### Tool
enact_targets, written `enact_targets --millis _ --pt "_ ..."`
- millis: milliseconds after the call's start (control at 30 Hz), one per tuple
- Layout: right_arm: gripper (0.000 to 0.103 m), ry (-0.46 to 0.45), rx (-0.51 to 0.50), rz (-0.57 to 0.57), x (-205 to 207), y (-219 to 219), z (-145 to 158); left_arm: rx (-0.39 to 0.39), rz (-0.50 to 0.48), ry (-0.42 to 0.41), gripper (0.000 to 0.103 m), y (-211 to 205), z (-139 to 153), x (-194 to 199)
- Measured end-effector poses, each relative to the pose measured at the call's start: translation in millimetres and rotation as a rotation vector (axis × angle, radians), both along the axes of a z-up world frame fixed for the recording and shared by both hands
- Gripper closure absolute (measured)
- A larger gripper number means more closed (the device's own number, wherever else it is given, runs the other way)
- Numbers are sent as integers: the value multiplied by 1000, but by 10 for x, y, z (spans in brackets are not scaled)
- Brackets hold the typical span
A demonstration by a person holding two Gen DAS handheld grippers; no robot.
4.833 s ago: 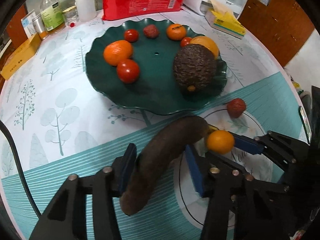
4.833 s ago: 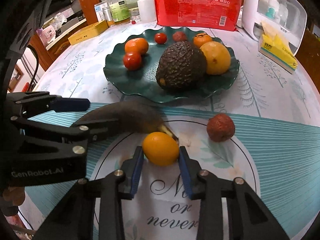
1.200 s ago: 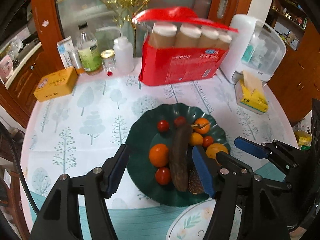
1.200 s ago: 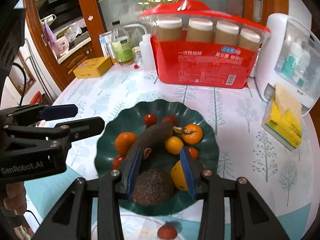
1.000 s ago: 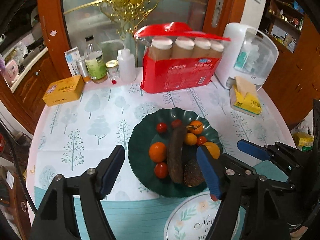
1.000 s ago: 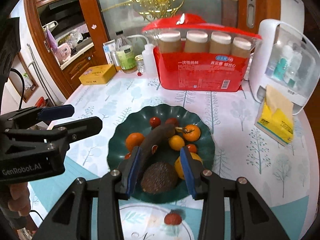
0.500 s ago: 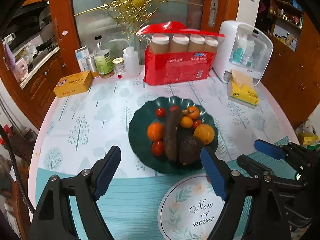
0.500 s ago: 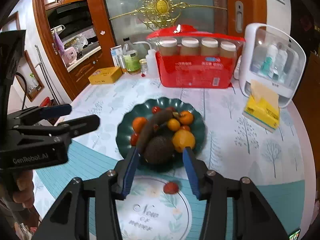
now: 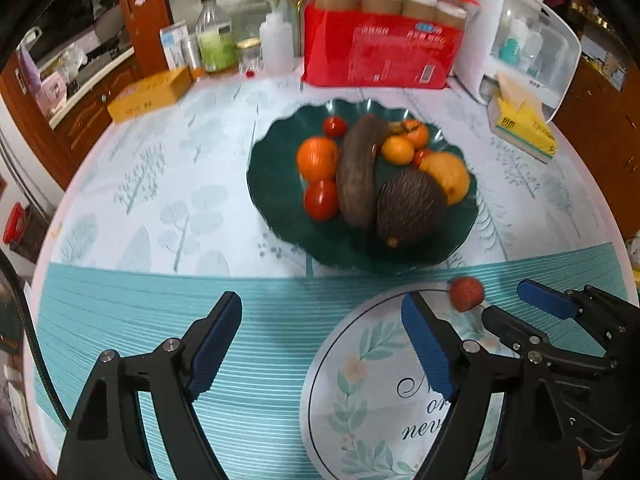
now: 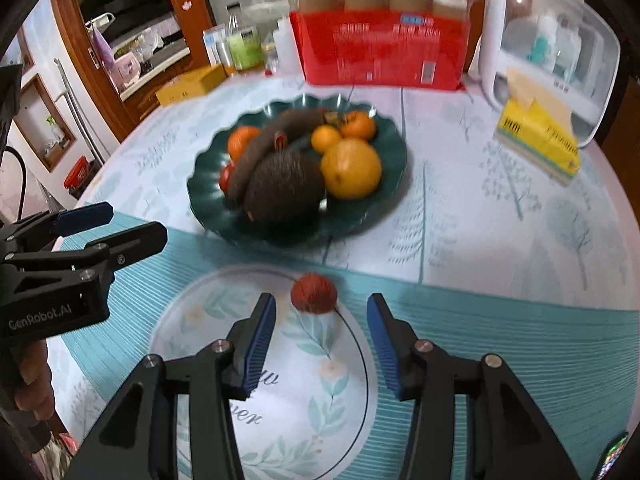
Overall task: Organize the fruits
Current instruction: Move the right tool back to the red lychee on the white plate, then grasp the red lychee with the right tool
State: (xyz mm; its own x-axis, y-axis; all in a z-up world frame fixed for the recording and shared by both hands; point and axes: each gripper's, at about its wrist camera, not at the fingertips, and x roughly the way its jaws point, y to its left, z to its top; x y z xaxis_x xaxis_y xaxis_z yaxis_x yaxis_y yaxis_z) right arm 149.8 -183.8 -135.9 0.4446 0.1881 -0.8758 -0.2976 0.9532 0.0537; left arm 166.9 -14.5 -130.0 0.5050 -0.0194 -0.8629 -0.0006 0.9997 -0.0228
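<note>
A dark green scalloped plate (image 9: 272, 204) (image 10: 208, 200) holds a dark brown banana (image 9: 358, 172) (image 10: 264, 148), an avocado (image 9: 410, 208) (image 10: 284, 186), oranges, tomatoes and a yellow citrus (image 10: 351, 168). A red lychee (image 9: 466, 294) (image 10: 314, 293) lies alone on the round printed mat (image 9: 372, 392) (image 10: 304, 380). My right gripper (image 10: 320, 340) is open and empty, low over the mat, the lychee just ahead of its fingertips. My left gripper (image 9: 320, 344) is open and empty over the teal runner; it also shows in the right wrist view (image 10: 120, 224).
A red pack of paper cups (image 9: 380, 56) (image 10: 380, 48), bottles (image 9: 216, 40), a yellow box (image 9: 150, 92), a white dispenser (image 9: 524, 48) and a yellow tissue pack (image 9: 522, 128) (image 10: 536, 136) stand at the table's back. The table edge curves at left and right.
Both grippers have come down and forward toward the table. The right one has opened wider and now stands just behind the lychee. The fruit on the plate has not moved.
</note>
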Motion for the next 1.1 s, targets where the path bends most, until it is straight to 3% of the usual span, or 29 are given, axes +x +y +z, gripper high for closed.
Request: enact_targets --millis 400,467,567,900,1100 --pt "55 11 -15 29 111 138 -386 -28 65 40 22 55 -359 96" --pt "56 -7 -24 29 108 159 -390 -31 67 45 22 63 -386 105" --pt "70 -21 -33 34 118 182 -397 -36 70 54 22 68 -414 121" --pt "71 -20 -26 45 98 235 -349 -53 100 91 16 174 -441 112" --pt "71 -37 -18 51 65 298 -126 -76 106 106 15 250 -295 88"
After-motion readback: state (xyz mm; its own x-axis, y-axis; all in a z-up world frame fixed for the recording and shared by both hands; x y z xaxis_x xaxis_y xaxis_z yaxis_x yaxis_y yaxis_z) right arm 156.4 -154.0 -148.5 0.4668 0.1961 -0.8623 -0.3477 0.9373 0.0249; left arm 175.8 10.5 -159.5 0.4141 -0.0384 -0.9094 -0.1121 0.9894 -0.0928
